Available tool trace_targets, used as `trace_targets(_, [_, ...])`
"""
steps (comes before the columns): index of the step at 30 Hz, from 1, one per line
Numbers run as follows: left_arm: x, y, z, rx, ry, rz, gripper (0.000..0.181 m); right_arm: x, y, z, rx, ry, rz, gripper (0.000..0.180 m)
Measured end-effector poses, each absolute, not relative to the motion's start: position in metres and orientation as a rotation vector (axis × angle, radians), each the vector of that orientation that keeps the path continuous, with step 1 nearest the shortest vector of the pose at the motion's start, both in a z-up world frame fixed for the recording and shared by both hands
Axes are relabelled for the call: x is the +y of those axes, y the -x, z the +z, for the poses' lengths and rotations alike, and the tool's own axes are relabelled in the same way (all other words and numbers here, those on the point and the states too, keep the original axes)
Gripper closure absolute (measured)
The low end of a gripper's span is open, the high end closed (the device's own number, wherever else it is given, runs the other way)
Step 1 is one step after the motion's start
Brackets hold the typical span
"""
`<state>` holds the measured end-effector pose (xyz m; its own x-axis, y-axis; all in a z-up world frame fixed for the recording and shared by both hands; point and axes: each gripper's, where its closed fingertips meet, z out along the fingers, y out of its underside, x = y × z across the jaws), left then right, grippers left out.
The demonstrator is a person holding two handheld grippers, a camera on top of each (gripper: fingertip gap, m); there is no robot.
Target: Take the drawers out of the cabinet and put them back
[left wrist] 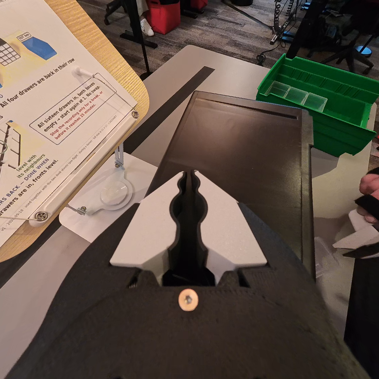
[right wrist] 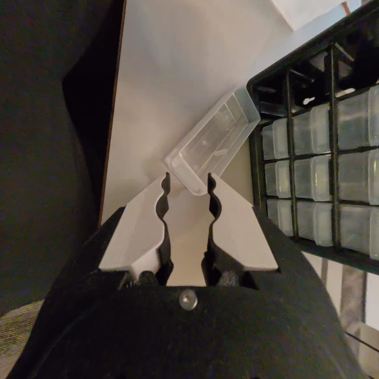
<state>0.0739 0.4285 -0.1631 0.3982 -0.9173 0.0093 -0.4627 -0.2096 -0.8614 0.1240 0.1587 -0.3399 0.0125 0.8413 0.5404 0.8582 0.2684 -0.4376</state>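
There's writing in view, on a printed instruction sheet clipped to a wooden stand left of the cabinet, with small pictures of boxes and a drawer grid on it. No brand marks that I can make out.

Around it: a green bin sits behind the black cabinet on the pale table, with three clear drawers lying in it side by side. Beyond that there's office floor, chair legs and something red.

The left gripper hangs right over the cabinet's top, near its front edge, fingers pressed together with nothing between them; I can't tell if it's actually touching the top. At the right edge of the left wrist view a hand grips the other tool.

The right gripper is spread wide. One clear drawer lies loose on the table at a slant, its near end poking just between the fingertips, its far end up against the cabinet's corner. Top row slots look empty and the rows below are full.
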Motion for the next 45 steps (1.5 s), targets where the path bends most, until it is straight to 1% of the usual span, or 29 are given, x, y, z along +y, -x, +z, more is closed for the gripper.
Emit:
trace_targets(1, [0.428,-0.074,-0.163,1.193,1.829,-0.692,0.177,0.159,-0.123,-0.339,-1.781,1.577,-0.014,0.141])
trace_targets(6, [0.429,-0.074,-0.163,1.192,1.83,-0.692,0.177,0.181,-0.098,-0.335,-1.518,1.905,0.135,0.094])
trace_targets(7, [0.429,-0.074,-0.163,1.191,1.831,-0.692,0.177,0.184,-0.09,-0.336,-1.476,1.962,0.192,0.091])
trace_targets(9, [0.429,-0.074,-0.163,1.19,1.831,-0.691,0.177,0.193,-0.075,-0.339,-1.417,2.034,0.26,0.093])
trace_targets(11, [0.428,-0.074,-0.163,1.19,1.831,-0.691,0.177,0.207,-0.068,-0.345,-1.395,2.068,0.218,0.095])
trace_targets(14, [0.428,-0.074,-0.163,1.19,1.83,-0.693,0.178,0.216,-0.073,-0.372,-1.421,2.244,0.169,0.09])
trace_targets(17, [0.428,-0.074,-0.163,1.191,1.827,-0.697,0.177,0.218,-0.072,-0.389,-1.45,2.341,0.209,0.11])
trace_targets(18, [0.428,-0.074,-0.163,1.192,1.826,-0.698,0.177,0.217,-0.071,-0.389,-1.465,2.345,0.235,0.117])
trace_targets(19, [0.428,-0.074,-0.163,1.192,1.825,-0.699,0.177,0.216,-0.071,-0.389,-1.489,2.342,0.24,0.118])
trace_targets(23, [0.428,-0.075,-0.162,1.195,1.822,-0.7,0.177,0.212,-0.073,-0.384,-1.549,2.289,0.246,0.12])
trace_targets(27, [0.427,-0.075,-0.163,1.195,1.823,-0.699,0.177,0.205,-0.092,-0.358,-1.628,2.177,0.213,0.12])
trace_targets(31, [0.427,-0.075,-0.163,1.196,1.823,-0.697,0.177,0.206,-0.158,-0.318,-1.63,2.121,0.077,0.12])
trace_targets(37, [0.427,-0.076,-0.163,1.198,1.823,-0.697,0.178,0.199,-0.317,-0.258,-1.436,2.232,-0.155,0.12])
trace_targets(39, [0.427,-0.076,-0.163,1.198,1.824,-0.696,0.178,0.191,-0.374,-0.251,-1.391,2.304,-0.282,0.12])
trace_targets(42, [0.427,-0.076,-0.163,1.195,1.827,-0.696,0.178,0.171,-0.442,-0.253,-1.4,2.396,-0.447,0.12])
trace_targets(45, [0.427,-0.077,-0.163,1.193,1.829,-0.693,0.178,0.155,-0.472,-0.268,-1.415,2.455,-0.427,0.12])
